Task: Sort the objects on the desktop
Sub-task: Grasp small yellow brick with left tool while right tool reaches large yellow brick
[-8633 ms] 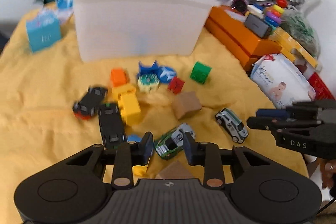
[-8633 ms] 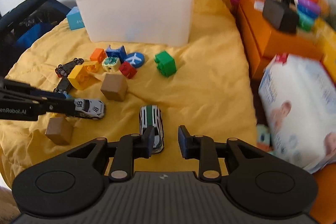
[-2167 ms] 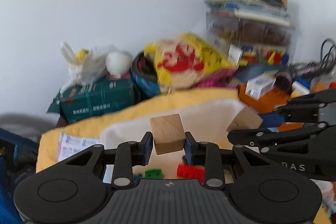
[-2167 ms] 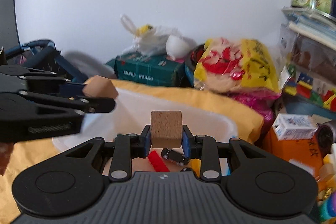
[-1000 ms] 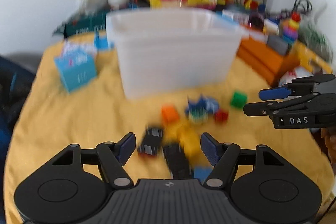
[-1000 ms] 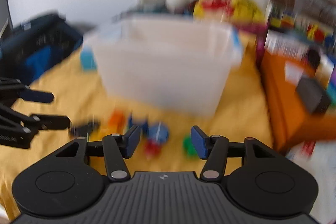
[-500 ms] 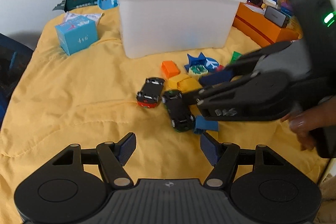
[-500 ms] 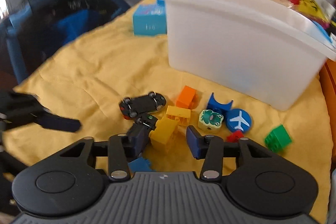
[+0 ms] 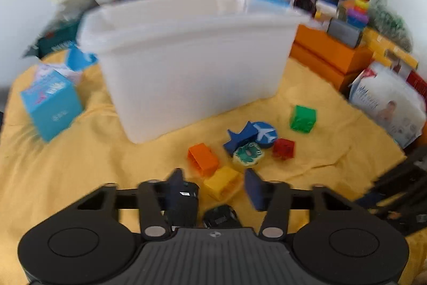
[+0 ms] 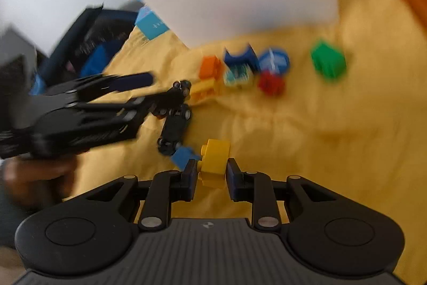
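In the right wrist view my right gripper (image 10: 211, 176) has a yellow brick (image 10: 214, 162) between its closing jaws, and both pads touch it. A small blue brick (image 10: 182, 155) lies just left of it. My left gripper (image 9: 214, 187) hangs low over the yellow cloth, its jaws closing. One black toy car (image 9: 184, 202) sits against its left finger, with a gap to the right finger. A second black car (image 9: 220, 215) and another yellow brick (image 9: 221, 182) also lie between the fingers. The white bin (image 9: 192, 58) stands behind.
Loose on the cloth are an orange brick (image 9: 202, 158), a blue star (image 9: 240, 138), an airplane disc (image 9: 265, 134), a red brick (image 9: 284, 148) and a green brick (image 9: 303, 118). A blue box (image 9: 50, 106) stands left. Orange boxes (image 9: 328, 55) and a wipes pack (image 9: 389, 103) stand right.
My right gripper has dropped and narrowed onto the yellow brick. My left gripper's jaws have narrowed from wide open, and it has moved forward over the black cars. Both views are blurred.
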`<state>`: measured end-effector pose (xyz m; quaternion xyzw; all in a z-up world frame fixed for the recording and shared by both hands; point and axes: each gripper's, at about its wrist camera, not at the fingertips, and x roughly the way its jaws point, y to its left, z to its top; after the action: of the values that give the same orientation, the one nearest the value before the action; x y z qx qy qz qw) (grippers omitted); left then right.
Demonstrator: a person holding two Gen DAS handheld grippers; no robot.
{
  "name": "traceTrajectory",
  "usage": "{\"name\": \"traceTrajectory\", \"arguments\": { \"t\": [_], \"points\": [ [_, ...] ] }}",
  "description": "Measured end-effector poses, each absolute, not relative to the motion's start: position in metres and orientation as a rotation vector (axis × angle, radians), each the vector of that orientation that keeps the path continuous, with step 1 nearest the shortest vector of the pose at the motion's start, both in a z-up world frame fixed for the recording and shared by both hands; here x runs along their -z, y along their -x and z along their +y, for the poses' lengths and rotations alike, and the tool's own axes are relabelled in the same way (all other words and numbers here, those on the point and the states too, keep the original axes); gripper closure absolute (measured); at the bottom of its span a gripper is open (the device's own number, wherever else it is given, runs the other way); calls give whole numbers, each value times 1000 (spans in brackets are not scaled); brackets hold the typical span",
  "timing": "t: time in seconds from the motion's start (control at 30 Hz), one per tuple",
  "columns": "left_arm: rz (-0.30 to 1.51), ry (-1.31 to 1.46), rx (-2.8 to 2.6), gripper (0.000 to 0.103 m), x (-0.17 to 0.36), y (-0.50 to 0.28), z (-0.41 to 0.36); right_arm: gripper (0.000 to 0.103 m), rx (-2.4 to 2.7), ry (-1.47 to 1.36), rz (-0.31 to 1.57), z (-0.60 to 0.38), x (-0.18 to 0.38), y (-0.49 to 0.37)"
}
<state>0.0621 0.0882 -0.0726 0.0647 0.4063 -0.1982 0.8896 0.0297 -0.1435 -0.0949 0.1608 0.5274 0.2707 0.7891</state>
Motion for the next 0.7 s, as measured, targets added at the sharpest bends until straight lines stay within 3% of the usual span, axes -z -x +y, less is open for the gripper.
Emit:
{"name": "traceTrajectory", "arguments": {
  "t": [0.1,0.2,0.43,0.47,0.57,0.7],
  "points": [
    [883,-129,436,66,83,-83,91,73,-562,-417,1157,-160,104,-28],
    [913,-114,474,66,84,-91,90,62,-525,-396,1139,-174,105,-23],
    [950,-182,544,64,89,-74,75,59,-490,-327,1104,-191,102,-19],
    [951,-209,544,65,94,-70,71,55,-492,-303,1100,-188,100,-20],
    [926,-193,543,86,95,-63,71,52,-495,-224,1086,-179,98,-20],
    [858,-208,509,86,82,-47,68,51,-509,-198,1075,-180,96,-18]
  ]
}}
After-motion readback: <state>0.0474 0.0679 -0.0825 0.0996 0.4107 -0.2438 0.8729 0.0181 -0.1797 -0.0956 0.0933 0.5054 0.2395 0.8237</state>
